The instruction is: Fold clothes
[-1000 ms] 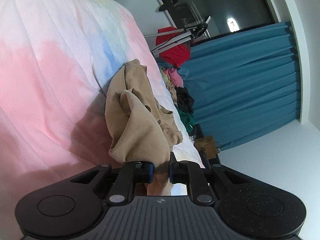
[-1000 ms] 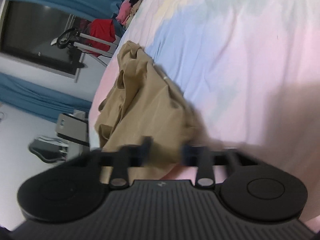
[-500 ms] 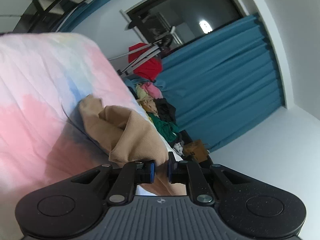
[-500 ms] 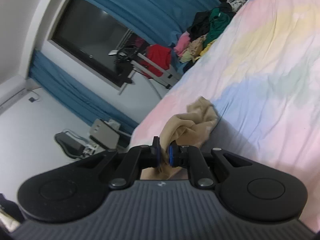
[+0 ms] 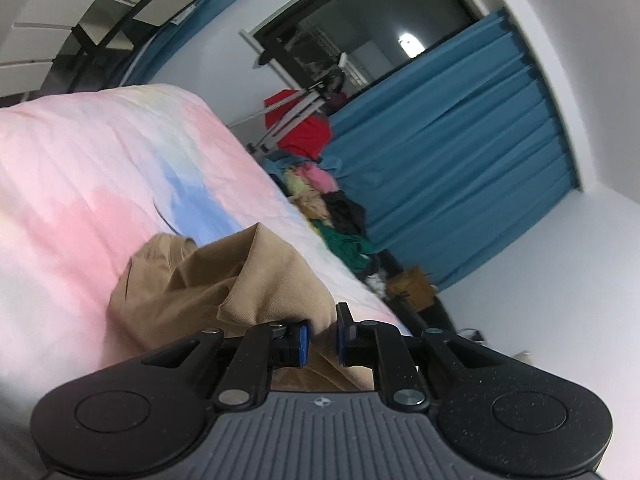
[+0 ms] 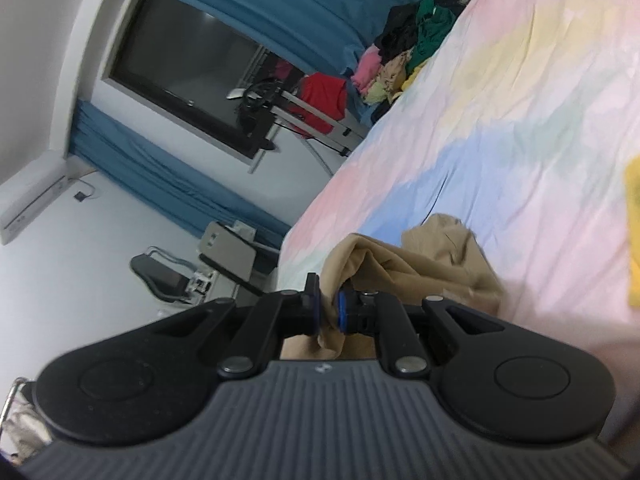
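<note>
Both the left gripper and right gripper pinch the tan garment over the bed. It looks soft, light and floppy; best held by its edges or corners.

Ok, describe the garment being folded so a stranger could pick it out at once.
Find the bed with the pastel pink, blue and yellow sheet. On its near part lies a crumpled tan garment, pinched by both the left gripper and right gripper. The other clothes sit heaped at the bed's far end; only this one is plain tan and held.
</note>
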